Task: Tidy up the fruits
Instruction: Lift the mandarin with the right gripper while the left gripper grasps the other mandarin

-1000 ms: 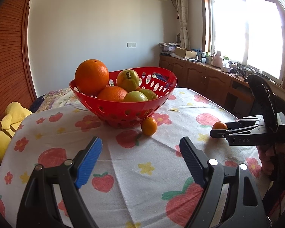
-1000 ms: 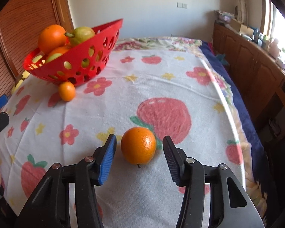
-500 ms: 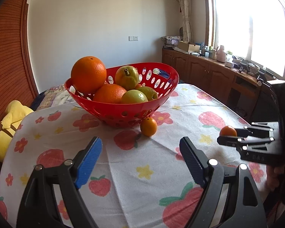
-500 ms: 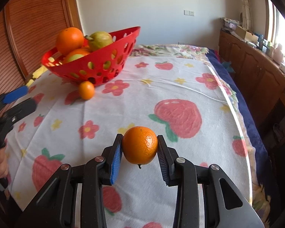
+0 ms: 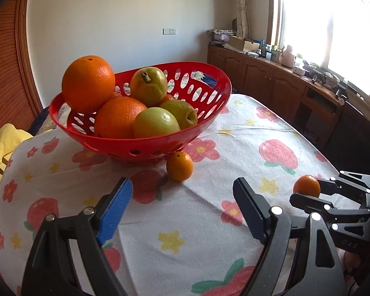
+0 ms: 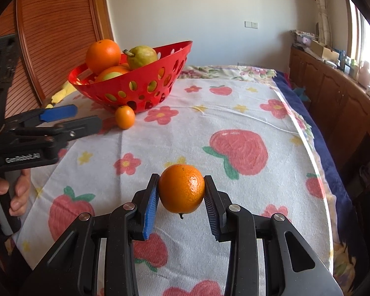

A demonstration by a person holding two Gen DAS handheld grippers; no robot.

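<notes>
A red perforated basket holds oranges and green pears at the far left of the table. A small tangerine lies on the cloth just in front of the basket. My right gripper is shut on a second tangerine and holds it above the cloth; it also shows at the right of the left wrist view. My left gripper is open and empty, a short way in front of the loose tangerine; in the right wrist view it shows at the left.
The table wears a white cloth with strawberries and flowers. A yellow soft toy sits off the left edge. Wooden cabinets run along the right wall under a window.
My right gripper closed on the tangerine and lifted it off the cloth toward the basket. My left gripper moved closer to the basket and the loose tangerine, staying open.
</notes>
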